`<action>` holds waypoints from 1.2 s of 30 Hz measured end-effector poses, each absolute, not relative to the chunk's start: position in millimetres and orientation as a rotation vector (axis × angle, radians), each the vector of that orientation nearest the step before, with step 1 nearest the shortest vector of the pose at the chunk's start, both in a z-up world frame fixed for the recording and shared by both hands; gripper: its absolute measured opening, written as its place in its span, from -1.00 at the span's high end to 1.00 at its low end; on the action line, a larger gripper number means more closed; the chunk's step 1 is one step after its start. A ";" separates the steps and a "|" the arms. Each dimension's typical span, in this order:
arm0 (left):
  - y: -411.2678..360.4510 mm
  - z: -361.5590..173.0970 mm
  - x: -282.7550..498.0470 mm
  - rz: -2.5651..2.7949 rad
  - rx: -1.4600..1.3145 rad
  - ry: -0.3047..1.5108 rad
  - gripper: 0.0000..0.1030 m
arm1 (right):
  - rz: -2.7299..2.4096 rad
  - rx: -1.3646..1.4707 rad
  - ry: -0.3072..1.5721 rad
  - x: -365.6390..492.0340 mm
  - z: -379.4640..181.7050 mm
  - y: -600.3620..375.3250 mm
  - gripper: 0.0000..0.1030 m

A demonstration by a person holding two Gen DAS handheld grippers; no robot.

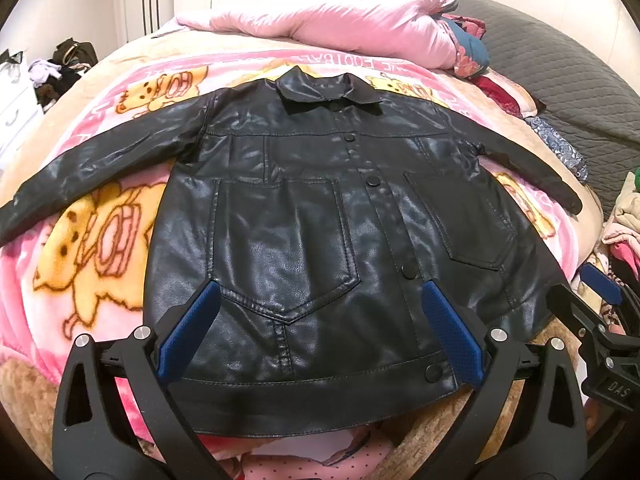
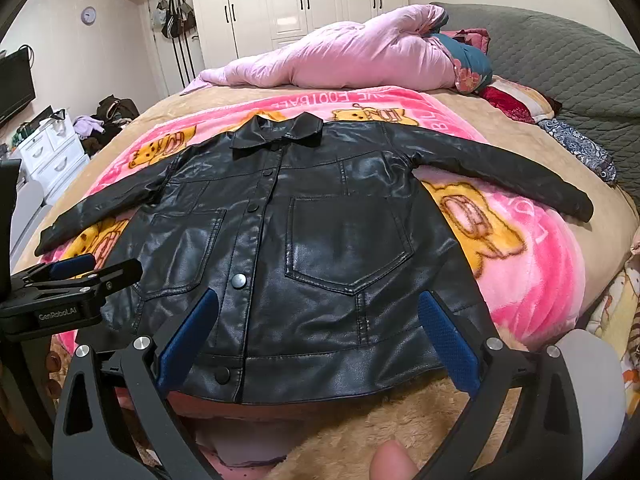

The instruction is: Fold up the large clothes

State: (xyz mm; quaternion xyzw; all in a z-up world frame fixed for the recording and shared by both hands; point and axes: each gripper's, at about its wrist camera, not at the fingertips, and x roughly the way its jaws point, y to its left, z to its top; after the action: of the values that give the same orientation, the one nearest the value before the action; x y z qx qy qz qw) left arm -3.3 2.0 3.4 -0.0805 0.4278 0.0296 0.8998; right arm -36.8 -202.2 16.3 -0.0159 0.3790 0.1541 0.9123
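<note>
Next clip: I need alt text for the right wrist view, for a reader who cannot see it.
A black leather jacket lies flat and buttoned, front up and sleeves spread, on a pink cartoon-bear blanket covering a bed. The right gripper hovers over the hem with its jaws open; the left gripper shows at the left edge. A pink duvet is bunched behind.

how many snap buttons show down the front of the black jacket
5 on the leather jacket: one below the collar, chest, waist, hem band, plus a faint one at the collar; the collar may hide more.
</note>
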 end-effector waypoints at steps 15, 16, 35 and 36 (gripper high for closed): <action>1.6 4.0 -3.6 0.057 -0.172 0.887 -0.82 | 0.314 -0.030 0.782 -36.2 16.5 -202.3 -0.92; 1.0 4.2 -3.9 0.057 -0.172 0.888 -0.82 | 0.315 -0.030 0.783 -36.4 16.2 -202.4 -0.92; 0.4 3.7 -3.0 0.059 -0.170 0.890 -0.82 | 0.314 -0.026 0.788 -32.5 12.4 -203.1 -0.92; 0.3 3.8 -2.5 0.058 -0.171 0.891 -0.82 | 0.314 -0.026 0.788 -32.5 12.5 -203.0 -0.92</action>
State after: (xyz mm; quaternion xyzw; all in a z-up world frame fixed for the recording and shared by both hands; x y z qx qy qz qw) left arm -2.5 0.3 3.8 -0.0824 0.4301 0.0279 0.8986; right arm -32.5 -203.0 12.5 -0.0125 0.3824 0.1525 0.9112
